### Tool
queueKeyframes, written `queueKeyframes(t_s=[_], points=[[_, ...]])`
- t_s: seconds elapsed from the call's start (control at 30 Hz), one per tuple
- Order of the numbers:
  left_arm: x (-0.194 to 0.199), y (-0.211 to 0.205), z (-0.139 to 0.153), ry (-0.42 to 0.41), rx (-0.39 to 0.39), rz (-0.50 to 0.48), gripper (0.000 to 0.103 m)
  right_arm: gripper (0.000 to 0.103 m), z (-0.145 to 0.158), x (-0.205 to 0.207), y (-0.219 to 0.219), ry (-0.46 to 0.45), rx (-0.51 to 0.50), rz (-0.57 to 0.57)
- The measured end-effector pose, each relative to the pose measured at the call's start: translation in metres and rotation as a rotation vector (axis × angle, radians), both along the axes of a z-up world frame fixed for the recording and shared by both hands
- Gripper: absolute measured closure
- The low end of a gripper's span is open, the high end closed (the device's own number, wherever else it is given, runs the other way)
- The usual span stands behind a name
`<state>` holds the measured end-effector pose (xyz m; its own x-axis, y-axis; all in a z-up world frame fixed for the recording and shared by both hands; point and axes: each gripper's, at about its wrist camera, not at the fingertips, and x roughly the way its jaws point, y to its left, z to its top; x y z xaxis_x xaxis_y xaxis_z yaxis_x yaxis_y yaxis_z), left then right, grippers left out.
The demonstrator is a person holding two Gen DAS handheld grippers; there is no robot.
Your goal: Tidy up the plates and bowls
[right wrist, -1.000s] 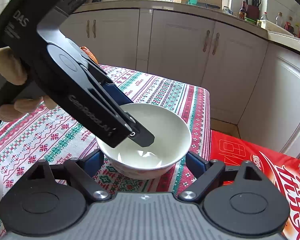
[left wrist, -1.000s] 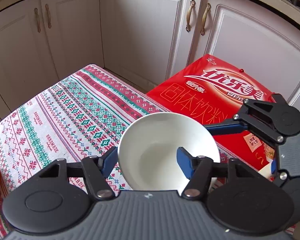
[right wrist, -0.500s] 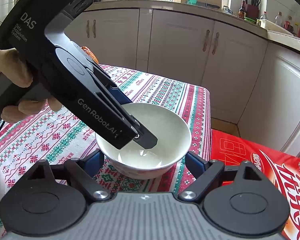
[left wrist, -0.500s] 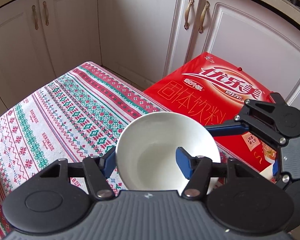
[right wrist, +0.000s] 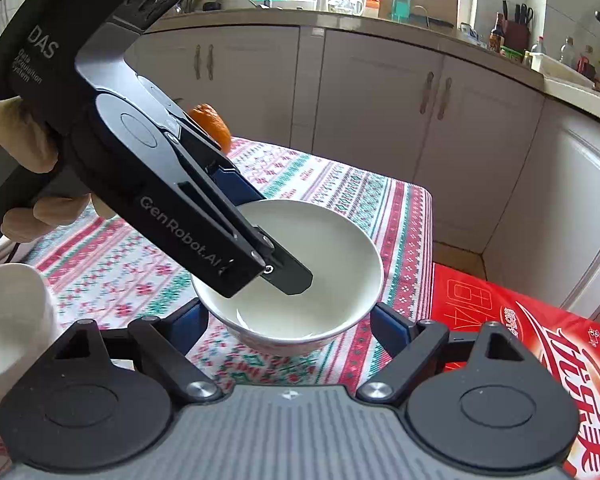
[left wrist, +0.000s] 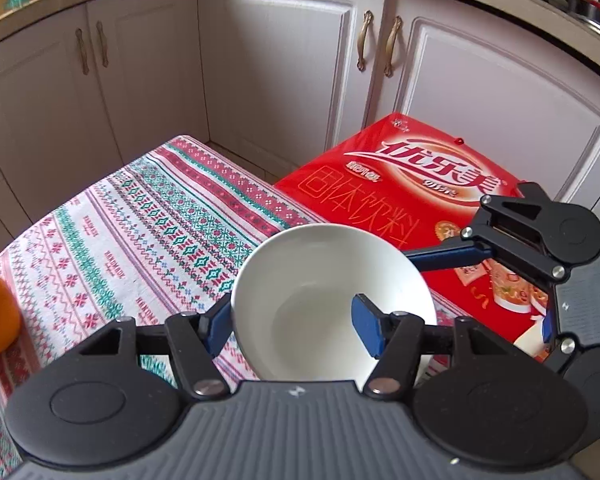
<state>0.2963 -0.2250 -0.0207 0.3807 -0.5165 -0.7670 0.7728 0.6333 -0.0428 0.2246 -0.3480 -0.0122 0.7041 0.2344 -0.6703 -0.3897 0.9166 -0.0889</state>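
A small white bowl [left wrist: 300, 280] hangs just over the patterned tablecloth [left wrist: 140, 232], near the table's corner. My left gripper [left wrist: 290, 324] is shut on its wall, one blue pad outside the left rim and the other inside. In the right wrist view the same bowl [right wrist: 332, 264] sits between the blue pads of my right gripper [right wrist: 290, 316], which is shut across its sides. There the left gripper [right wrist: 268, 236], held by a person's hand [right wrist: 16, 148], reaches down into the bowl from the upper left.
An orange fruit [right wrist: 210, 122] lies on the cloth beyond the left gripper. A second white vessel [right wrist: 8, 320] stands at the left edge. A red carton [left wrist: 420, 200] lies on the floor past the table's edge. White cabinets [left wrist: 280, 60] close the far side.
Both grippers have risen and drawn back a little with the bowl between them. The orange fruit has come into the left wrist view, and the white vessel shows more at the right view's edge.
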Motion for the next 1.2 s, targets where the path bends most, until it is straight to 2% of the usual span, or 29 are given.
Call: queueKeyframes(t_s=[0.23, 0.5, 0.67, 0.97, 1.2], points=[[-0.035, 0.012, 0.017, -0.034, 0.015, 0.022, 0.042, 0.012, 0.022, -0.028, 0.014, 0.008, -0.005, 0.026], [-0.071, 0.032, 0.034, -0.056, -0.005, 0.041, 0.042, 0.012, 0.039, -0.059, 0.027, -0.003, -0.009, 0.067], [-0.088, 0.046, 0.041, -0.049, -0.008, 0.062, 0.042, 0.012, 0.047, -0.076, 0.036, -0.004, -0.002, 0.098], [-0.116, 0.076, 0.056, -0.078, -0.030, 0.118, 0.042, 0.012, 0.062, -0.095, 0.055, -0.013, 0.019, 0.166], [-0.128, 0.103, 0.055, -0.079, -0.024, 0.179, 0.042, 0.012, 0.060, -0.100, 0.078, -0.006, 0.028, 0.236]])
